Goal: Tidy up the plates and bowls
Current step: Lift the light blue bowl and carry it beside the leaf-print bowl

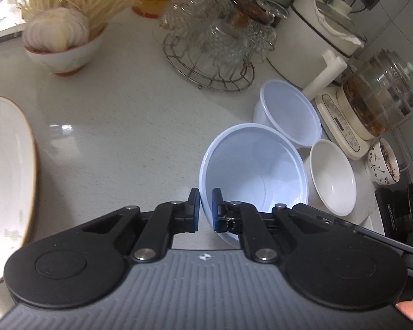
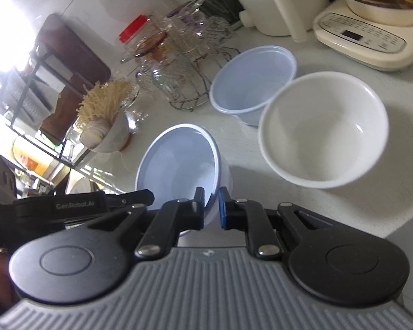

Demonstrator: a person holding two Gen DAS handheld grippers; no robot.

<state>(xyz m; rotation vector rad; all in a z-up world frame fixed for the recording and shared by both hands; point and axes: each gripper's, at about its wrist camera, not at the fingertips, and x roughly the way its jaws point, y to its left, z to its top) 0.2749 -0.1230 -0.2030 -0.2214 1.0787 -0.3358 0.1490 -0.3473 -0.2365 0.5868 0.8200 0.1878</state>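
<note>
A light-blue plastic bowl (image 1: 253, 170) (image 2: 179, 159) is tilted over the white counter, pinched at its rim from two sides. My left gripper (image 1: 205, 209) is shut on the rim's near-left edge, one pad inside and one outside. My right gripper (image 2: 212, 206) is shut on the opposite edge of the same bowl in the same way. Behind it stands a second light-blue bowl (image 1: 289, 112) (image 2: 253, 79), and beside that a white bowl (image 1: 333, 176) (image 2: 322, 132). A large white dish with a brown rim (image 1: 5, 178) fills the left wrist view's left edge.
A wire rack of glassware (image 1: 214, 46) (image 2: 179, 63) stands at the back. A bowl of garlic and noodles (image 1: 60, 46) (image 2: 107, 132) is at the far left. A white pot (image 1: 311, 41), a kettle on its base (image 1: 344, 121) (image 2: 366, 35) and a small patterned bowl (image 1: 384, 162) line the right.
</note>
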